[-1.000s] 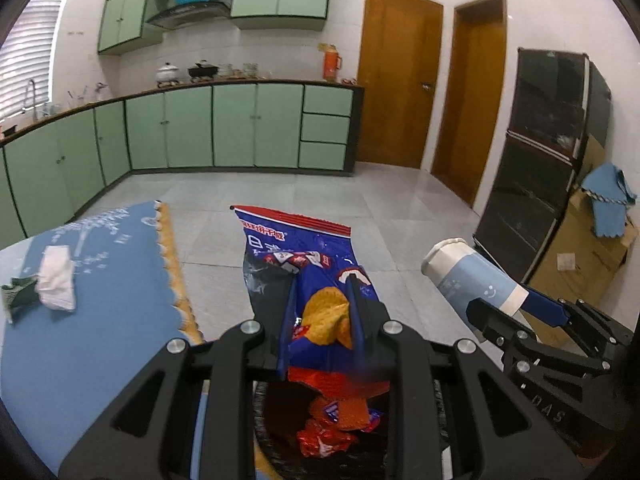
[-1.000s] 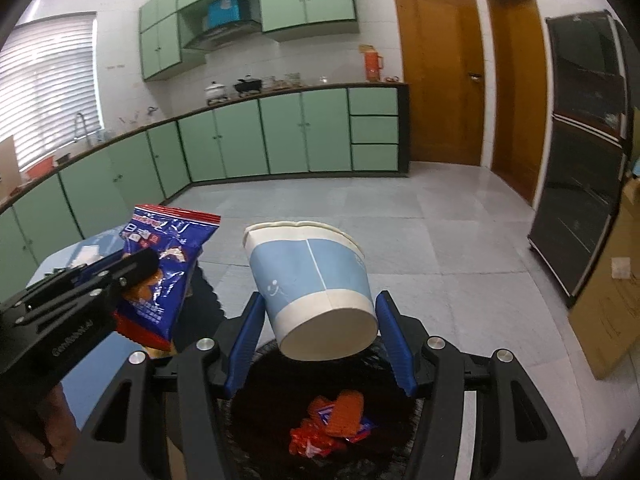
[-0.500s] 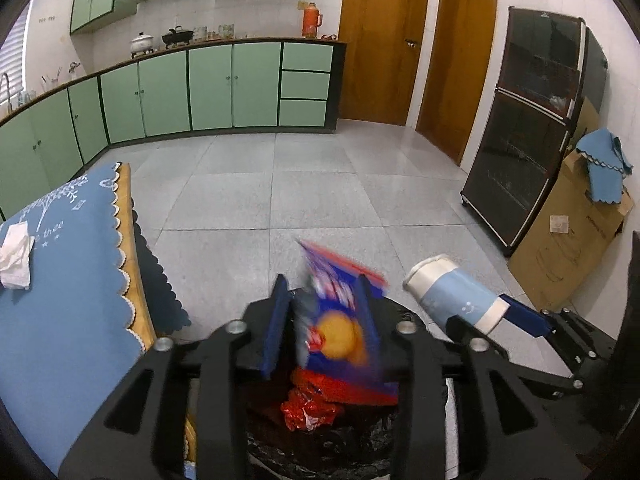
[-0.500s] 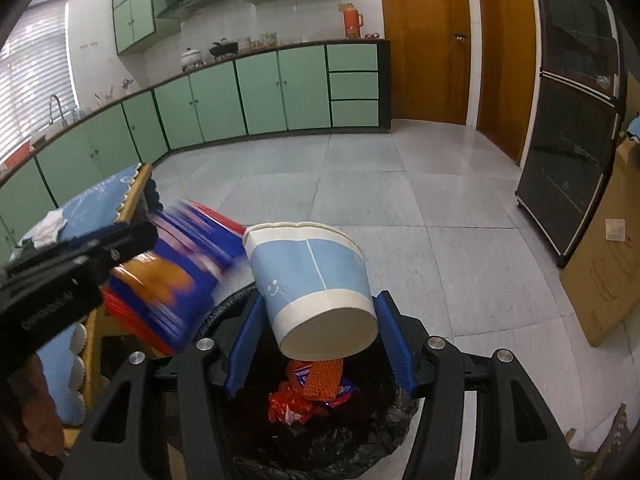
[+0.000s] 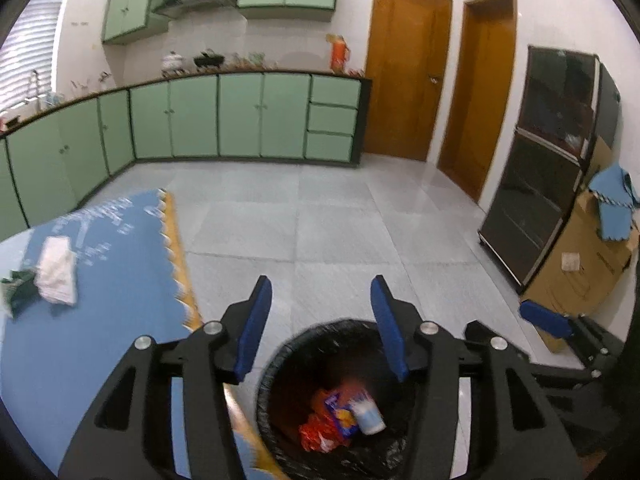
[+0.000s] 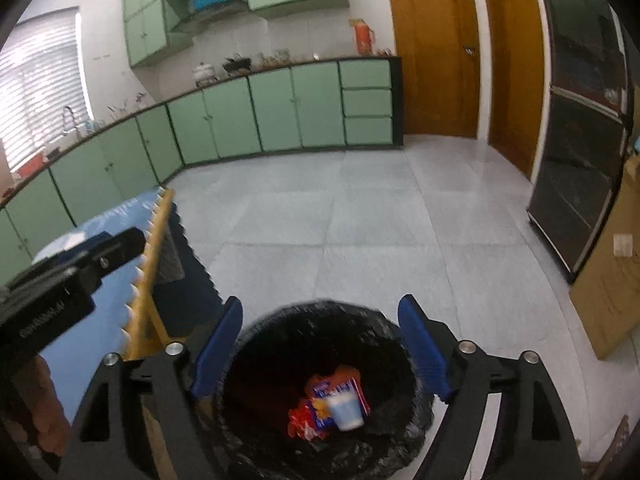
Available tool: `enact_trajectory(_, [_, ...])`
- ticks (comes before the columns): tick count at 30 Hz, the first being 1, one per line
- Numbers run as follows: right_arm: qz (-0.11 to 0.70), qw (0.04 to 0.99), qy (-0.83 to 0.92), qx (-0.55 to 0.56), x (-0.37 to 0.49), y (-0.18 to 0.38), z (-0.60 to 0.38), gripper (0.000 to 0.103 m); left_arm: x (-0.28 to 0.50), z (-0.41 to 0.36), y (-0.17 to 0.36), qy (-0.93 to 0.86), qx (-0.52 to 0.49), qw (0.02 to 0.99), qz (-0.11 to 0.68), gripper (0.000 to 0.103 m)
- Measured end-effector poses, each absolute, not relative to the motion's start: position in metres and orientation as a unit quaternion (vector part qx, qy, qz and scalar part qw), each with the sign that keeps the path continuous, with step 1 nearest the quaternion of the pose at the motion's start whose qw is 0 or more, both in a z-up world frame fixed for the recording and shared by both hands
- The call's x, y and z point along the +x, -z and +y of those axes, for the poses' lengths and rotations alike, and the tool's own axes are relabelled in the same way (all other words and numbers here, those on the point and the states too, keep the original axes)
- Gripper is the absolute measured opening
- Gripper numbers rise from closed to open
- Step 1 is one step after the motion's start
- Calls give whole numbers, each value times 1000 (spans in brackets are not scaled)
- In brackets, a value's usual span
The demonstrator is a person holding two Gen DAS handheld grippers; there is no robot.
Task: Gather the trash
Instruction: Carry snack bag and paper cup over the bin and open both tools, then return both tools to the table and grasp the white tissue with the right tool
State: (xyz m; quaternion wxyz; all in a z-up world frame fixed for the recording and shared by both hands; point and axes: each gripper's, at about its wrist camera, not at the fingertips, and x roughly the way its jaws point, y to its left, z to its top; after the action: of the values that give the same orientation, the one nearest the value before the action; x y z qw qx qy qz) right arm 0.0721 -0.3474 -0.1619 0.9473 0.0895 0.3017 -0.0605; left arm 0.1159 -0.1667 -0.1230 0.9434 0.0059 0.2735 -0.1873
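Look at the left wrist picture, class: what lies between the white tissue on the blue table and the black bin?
Only bare blue tablecloth, its scalloped edge and the left gripper's left finger lie between tissue and bin.

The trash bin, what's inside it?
Inside the black-lined trash bin lie a blue paper cup, a blue chip bag and red wrappers. Whatever is beneath them is covered.

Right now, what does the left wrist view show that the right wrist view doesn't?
Left only: a white tissue and a green wrapper on the blue table, and a blue cloth on a cardboard box.
Right only: the window blinds.
Both: the bin holding the chip bag and cup, under open jaws.
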Motion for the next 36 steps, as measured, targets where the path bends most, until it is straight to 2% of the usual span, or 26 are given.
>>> enact_trajectory(7, [272,960,-1,66,88,117,-297,89,115,-103,93,122,-13,961,248,63])
enact_trajectory(13, [258,963,-61,46,110,101,-236,97,112,-26,82,36,-23,972,230,69])
enact_trajectory(25, [258,953,-154,24,153,107,-109,97,104,108,87,-104,-34,965,237,71])
enact_trajectory(36, [261,949,-179,-10,196,135,-27,97,128,158,106,-126,-34,957,259,71])
